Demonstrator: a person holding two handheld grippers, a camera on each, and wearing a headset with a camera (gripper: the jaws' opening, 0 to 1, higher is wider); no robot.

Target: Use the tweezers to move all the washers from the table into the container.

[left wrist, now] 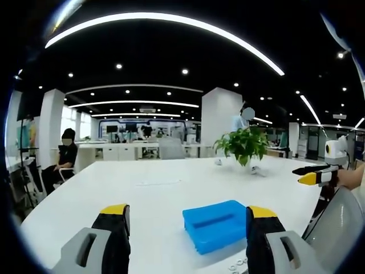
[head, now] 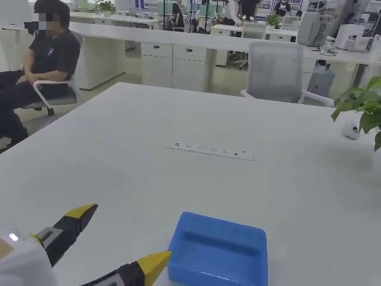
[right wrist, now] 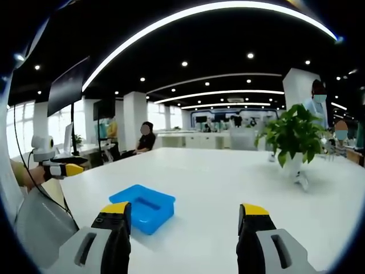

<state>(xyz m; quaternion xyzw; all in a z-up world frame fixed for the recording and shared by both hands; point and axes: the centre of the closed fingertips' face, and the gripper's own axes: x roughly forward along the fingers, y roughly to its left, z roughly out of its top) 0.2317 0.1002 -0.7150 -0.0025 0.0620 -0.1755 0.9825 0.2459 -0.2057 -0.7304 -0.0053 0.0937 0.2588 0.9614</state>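
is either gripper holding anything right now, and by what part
Nothing is held: the left gripper and the right gripper both stand open, with nothing between their jaws.

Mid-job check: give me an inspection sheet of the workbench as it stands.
Surface: white table, flush socket strip.
Job's things: blue container, looks empty; small washers on the table near it.
Clutter: small white object by the potted plant.
Grippers: left gripper open; right gripper open; both holding nothing.
Cables: thin dark cable at the right gripper view's left edge.
Surroundings: seated person, office chair, desks behind.
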